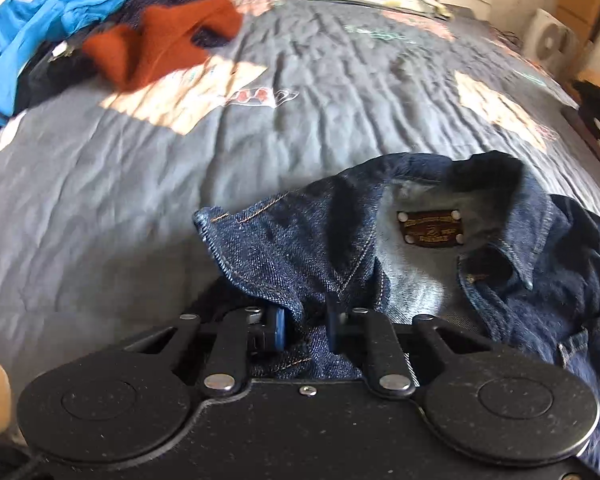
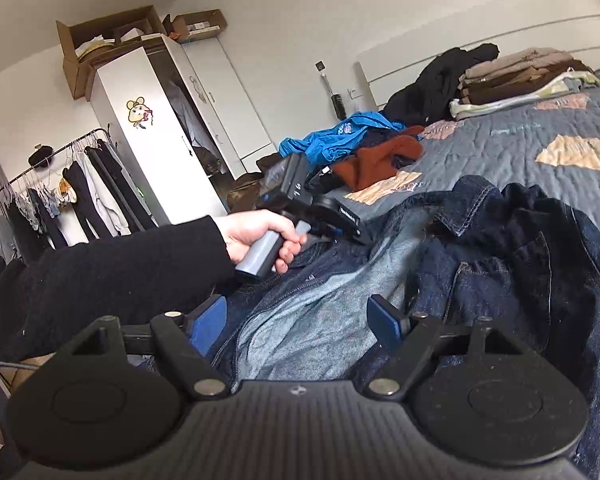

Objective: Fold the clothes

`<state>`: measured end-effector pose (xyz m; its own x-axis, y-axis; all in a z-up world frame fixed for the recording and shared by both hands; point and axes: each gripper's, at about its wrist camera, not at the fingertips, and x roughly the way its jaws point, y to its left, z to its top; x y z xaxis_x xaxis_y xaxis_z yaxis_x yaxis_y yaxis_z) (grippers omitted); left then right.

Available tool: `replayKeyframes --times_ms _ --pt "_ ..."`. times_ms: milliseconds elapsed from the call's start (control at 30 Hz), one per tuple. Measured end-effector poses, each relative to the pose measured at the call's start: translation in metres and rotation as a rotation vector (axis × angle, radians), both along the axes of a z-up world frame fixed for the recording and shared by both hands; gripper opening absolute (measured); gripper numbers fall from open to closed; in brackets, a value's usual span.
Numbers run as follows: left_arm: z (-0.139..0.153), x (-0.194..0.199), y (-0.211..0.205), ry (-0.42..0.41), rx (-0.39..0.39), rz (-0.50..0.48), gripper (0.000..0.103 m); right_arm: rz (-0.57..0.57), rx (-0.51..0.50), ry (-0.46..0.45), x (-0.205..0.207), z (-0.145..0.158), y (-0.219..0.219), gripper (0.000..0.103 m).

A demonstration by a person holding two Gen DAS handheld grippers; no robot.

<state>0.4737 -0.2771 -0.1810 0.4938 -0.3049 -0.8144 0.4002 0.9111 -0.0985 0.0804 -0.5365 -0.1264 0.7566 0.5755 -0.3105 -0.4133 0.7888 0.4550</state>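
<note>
A dark denim jacket (image 1: 440, 248) lies crumpled at the near edge of the bed's grey quilt (image 1: 260, 152), collar open, its pale lining and brown label (image 1: 430, 229) facing up. The left gripper (image 1: 306, 330) has its blue pads pressed onto a fold of the jacket's near left front. The right gripper (image 2: 296, 320) hangs wide open over the lining (nothing between its fingers). Far left on the quilt sits a heap with a rust sweater (image 1: 160, 46) and blue garment (image 1: 52, 20); a folded stack (image 2: 520, 76) lies farther back.

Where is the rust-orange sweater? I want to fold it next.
The rust-orange sweater lies upper left in the left wrist view, on the grey quilt, beside the blue garment.
</note>
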Motion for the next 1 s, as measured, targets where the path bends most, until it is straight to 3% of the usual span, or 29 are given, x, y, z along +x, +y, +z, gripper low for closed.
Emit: replayKeyframes --times_ms 167,367,533,600,667,767,833,967,1000 --pt "0.009 0.002 -0.008 -0.089 0.061 -0.041 0.020 -0.010 -0.001 0.014 0.000 -0.004 -0.003 0.076" --pt "0.020 0.003 -0.022 -0.226 0.153 -0.096 0.008 -0.008 -0.008 0.022 0.002 -0.007 -0.001 0.077" --pt "0.045 0.027 -0.048 -0.418 0.341 -0.105 0.008 -0.012 -0.012 0.036 0.004 -0.010 -0.002 0.077" --pt "0.050 0.035 -0.061 -0.469 0.370 -0.088 0.008 -0.014 -0.018 0.040 0.005 -0.012 -0.002 0.077" --pt "0.046 0.040 -0.076 -0.430 0.368 -0.094 0.008 -0.016 -0.023 0.045 0.006 -0.013 -0.002 0.077" --pt "0.028 0.034 -0.092 -0.360 0.430 -0.141 0.015 -0.017 -0.026 0.056 0.006 -0.016 -0.002 0.077" --pt "0.035 0.020 -0.082 -0.346 0.368 -0.136 0.028 -0.011 -0.031 0.056 0.006 -0.016 -0.002 0.077" --pt "0.073 -0.043 -0.040 -0.378 0.229 -0.134 0.033 -0.004 -0.037 0.049 0.003 -0.014 -0.004 0.077" --pt "0.082 -0.061 -0.030 -0.387 0.196 -0.138 0.039 -0.007 -0.036 0.047 0.003 -0.013 -0.004 0.077"
